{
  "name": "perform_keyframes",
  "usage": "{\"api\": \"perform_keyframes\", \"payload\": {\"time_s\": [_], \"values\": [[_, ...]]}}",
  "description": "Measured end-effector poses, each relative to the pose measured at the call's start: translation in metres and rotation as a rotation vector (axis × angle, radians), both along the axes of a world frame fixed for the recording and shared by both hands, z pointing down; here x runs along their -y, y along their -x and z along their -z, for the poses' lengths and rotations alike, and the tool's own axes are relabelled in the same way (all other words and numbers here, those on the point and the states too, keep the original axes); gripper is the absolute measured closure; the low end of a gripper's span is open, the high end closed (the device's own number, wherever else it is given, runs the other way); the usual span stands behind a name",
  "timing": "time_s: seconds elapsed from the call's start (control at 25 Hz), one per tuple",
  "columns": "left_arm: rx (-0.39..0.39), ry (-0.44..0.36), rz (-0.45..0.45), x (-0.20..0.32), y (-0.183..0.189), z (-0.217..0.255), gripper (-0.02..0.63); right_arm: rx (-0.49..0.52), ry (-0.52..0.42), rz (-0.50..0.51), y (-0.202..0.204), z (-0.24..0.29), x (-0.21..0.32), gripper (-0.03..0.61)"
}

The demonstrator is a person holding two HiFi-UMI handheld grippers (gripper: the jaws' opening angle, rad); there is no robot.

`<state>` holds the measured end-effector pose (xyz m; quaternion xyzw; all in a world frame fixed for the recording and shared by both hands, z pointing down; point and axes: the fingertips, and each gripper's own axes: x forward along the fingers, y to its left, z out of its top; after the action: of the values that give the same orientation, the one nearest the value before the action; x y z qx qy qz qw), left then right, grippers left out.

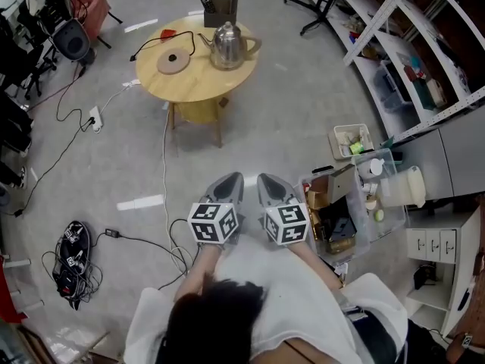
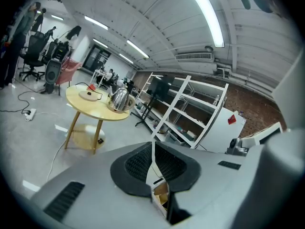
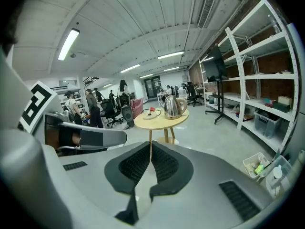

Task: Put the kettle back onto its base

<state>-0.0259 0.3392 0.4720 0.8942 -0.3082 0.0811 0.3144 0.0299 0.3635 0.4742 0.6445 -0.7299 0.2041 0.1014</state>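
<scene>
The stainless-steel kettle is standing upright on the round wooden table in the upper middle of the head view, toward the table's right side, with its spout pointing left and its handle at the right. The kettle base, a flat round disc, is lying on the same table just left of the kettle and apart from it, so the kettle is not sitting on it. A black cable is running from the base over the table's left edge, and a white power strip is lying on the grey floor at the left. A dark box is sitting at the table's far edge, behind the kettle.

Both tongs are being held low in the lower middle of the frame, side by side and well short of the table. The left gripper is clenched on nothing: in the left gripper view its pads are meeting at the tips, with the table and the kettle showing far off at the upper left. The right gripper is likewise clenched and empty, its pads pressing together in the right gripper view, with the kettle and the base sitting on the table straight beyond the tips. A clear plastic bin full of oddments is standing on the floor at the right, beside white shelving
</scene>
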Motion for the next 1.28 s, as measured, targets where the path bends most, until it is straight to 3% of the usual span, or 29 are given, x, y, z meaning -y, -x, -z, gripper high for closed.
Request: {"api": "perform_keyframes", "payload": {"time_s": [0.48, 1.28], "values": [[0.007, -0.022, -0.079, 0.054, 0.012, 0.004, 0.572, 0.015, -0.001, -0.077, 0.015, -0.002, 0.049, 0.55], [-0.016, -0.028, -0.073, 0.093, 0.028, 0.008, 0.572, -0.007, -0.015, -0.075, 0.031, 0.006, 0.087, 0.551]]}}
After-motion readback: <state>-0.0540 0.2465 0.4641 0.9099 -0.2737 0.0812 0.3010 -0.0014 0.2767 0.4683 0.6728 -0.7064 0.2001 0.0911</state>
